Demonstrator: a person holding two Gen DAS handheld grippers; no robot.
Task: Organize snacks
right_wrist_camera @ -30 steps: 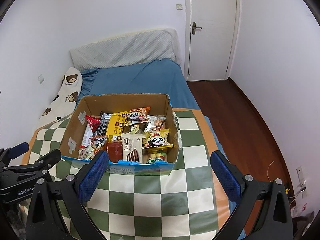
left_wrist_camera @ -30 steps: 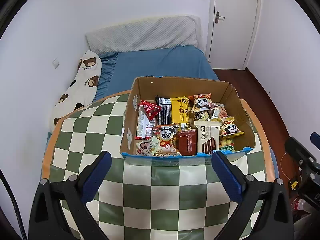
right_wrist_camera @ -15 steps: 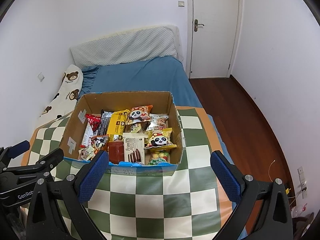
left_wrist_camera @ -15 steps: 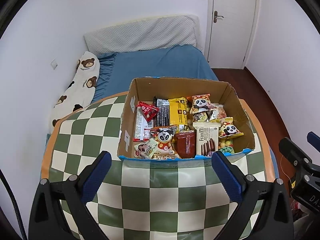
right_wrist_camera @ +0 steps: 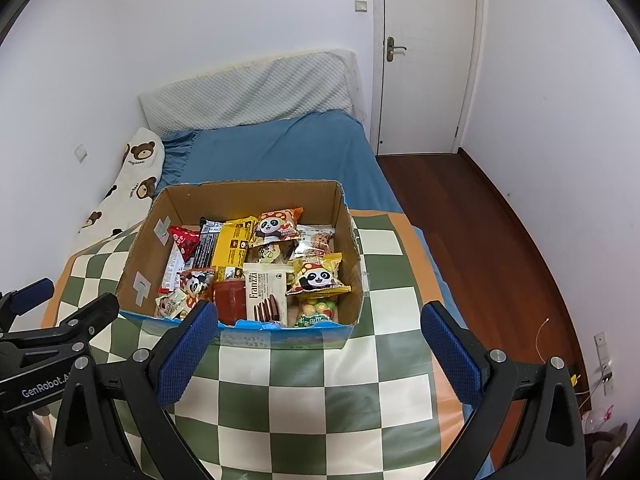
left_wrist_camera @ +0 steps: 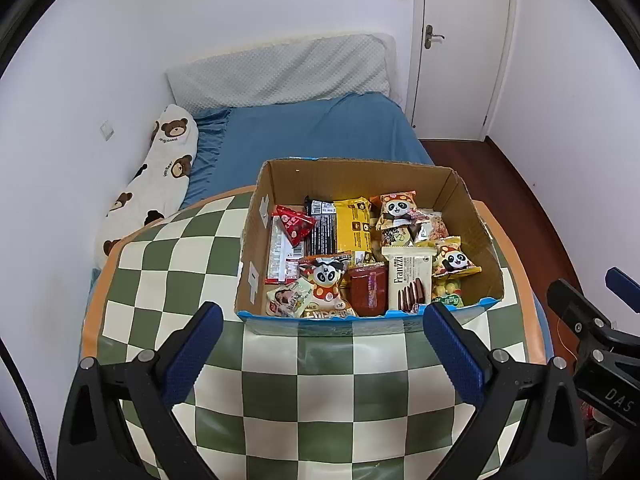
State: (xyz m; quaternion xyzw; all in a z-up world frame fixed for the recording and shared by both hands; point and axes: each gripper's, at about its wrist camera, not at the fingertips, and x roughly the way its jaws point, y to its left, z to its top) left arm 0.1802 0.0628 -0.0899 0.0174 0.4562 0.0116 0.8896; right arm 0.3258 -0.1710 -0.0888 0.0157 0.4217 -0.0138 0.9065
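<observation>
Both views have pulled back and up a little since a second ago: box sits lower and smaller between my fingers, more checkered cloth showing in front; nothing in the box has shifted.

Left to right. Bear-print pillow [left_wrist_camera: 160,184] on the blue bed [left_wrist_camera: 312,132] beyond the table [left_wrist_camera: 168,264]. My left gripper [left_wrist_camera: 320,344] hangs over the near table edge, fingers [left_wrist_camera: 192,354] spread wide, holding nothing. Cardboard box [left_wrist_camera: 256,264] stands on the far half of the table, right of centre in the left view, flaps cut away, so everything is reachable from above.

Contents: red-and-white packs against the left wall, a red triangular pack [left_wrist_camera: 292,222] on top, black and yellow bars beside it lying lengthwise. Front row: panda packet [left_wrist_camera: 326,276], dark red pack [left_wrist_camera: 368,288], white Franzzi biscuit pack [left_wrist_camera: 410,280] standing on end. Right side: two more panda packets, a bag of coloured sweets [left_wrist_camera: 448,292] in the corner.

My right gripper [right_wrist_camera: 320,354] is likewise released and empty, level with the left, off the box's near rim.

Judgement: packs look already sorted by type; both tools held back, probably a check or the end of the job.
</observation>
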